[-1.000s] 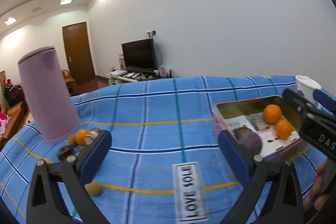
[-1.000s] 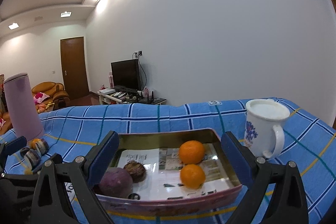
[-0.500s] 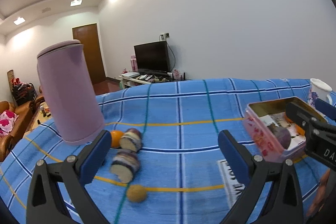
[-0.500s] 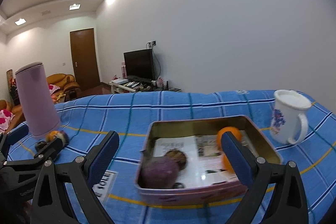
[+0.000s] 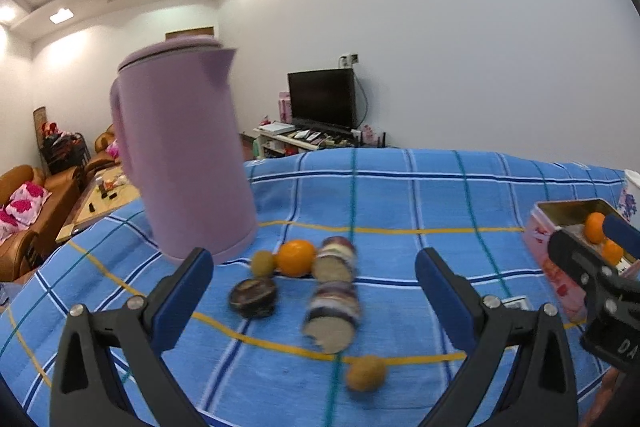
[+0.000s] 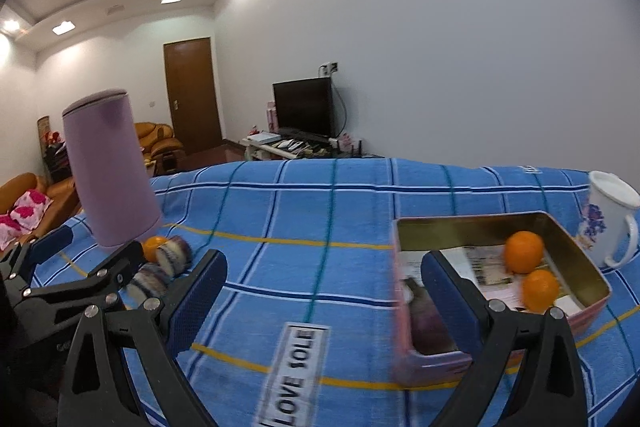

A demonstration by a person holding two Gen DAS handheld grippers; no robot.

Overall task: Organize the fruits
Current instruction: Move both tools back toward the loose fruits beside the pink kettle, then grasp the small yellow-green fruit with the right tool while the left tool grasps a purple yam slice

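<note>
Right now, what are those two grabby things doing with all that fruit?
A person is sorting fruit on a blue checked cloth. The left hand-held gripper is open and empty, pointed at loose fruit beside the purple jug: an orange, two purple-and-white cut pieces and some small round ones. The right hand-held gripper is open too, near the pink tin, which already holds two oranges and something dark purple. Nothing is being held.
</note>
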